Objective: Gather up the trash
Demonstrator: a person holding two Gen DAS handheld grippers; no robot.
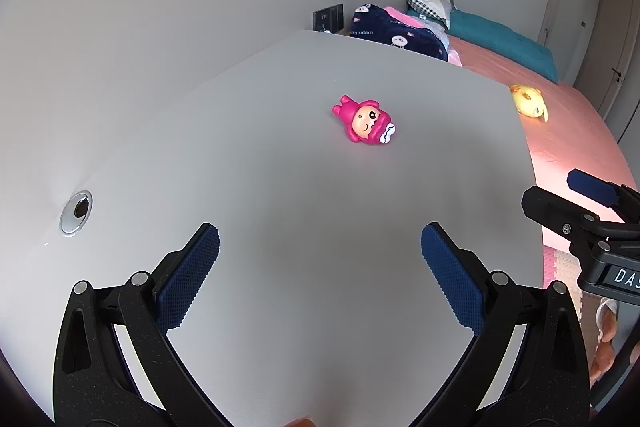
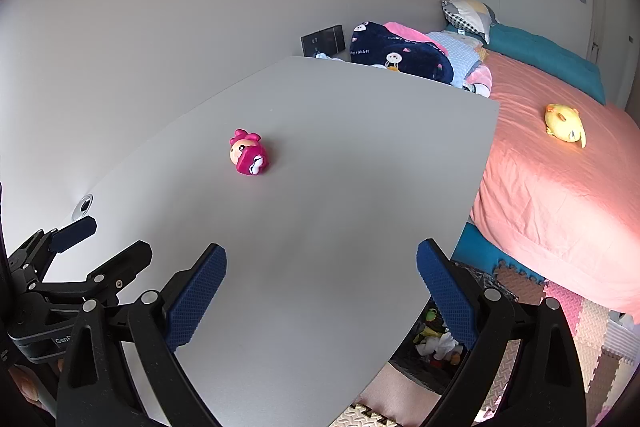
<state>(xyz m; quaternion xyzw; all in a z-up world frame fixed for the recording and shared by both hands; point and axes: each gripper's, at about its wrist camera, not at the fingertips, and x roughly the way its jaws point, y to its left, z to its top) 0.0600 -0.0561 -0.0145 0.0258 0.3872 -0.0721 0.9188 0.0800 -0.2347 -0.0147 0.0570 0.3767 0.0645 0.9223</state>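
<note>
A pink toy figure [image 1: 365,121] lies on its side on the white table [image 1: 280,187], ahead of both grippers; it also shows in the right wrist view [image 2: 248,153]. My left gripper [image 1: 320,275] is open and empty above the near part of the table. My right gripper [image 2: 322,291] is open and empty over the table's right front edge [image 2: 460,247]. A dark bin [image 2: 436,343] with crumpled trash inside stands on the floor below the table's right edge. The right gripper's fingers [image 1: 592,187] show at the right of the left wrist view.
A bed with a pink sheet [image 2: 560,195] stands right of the table, with a yellow plush toy [image 2: 564,125] on it and folded blankets [image 2: 400,53] at its head. A metal cable grommet [image 1: 76,213] sits in the table at left. Foam mats [image 2: 592,331] cover the floor.
</note>
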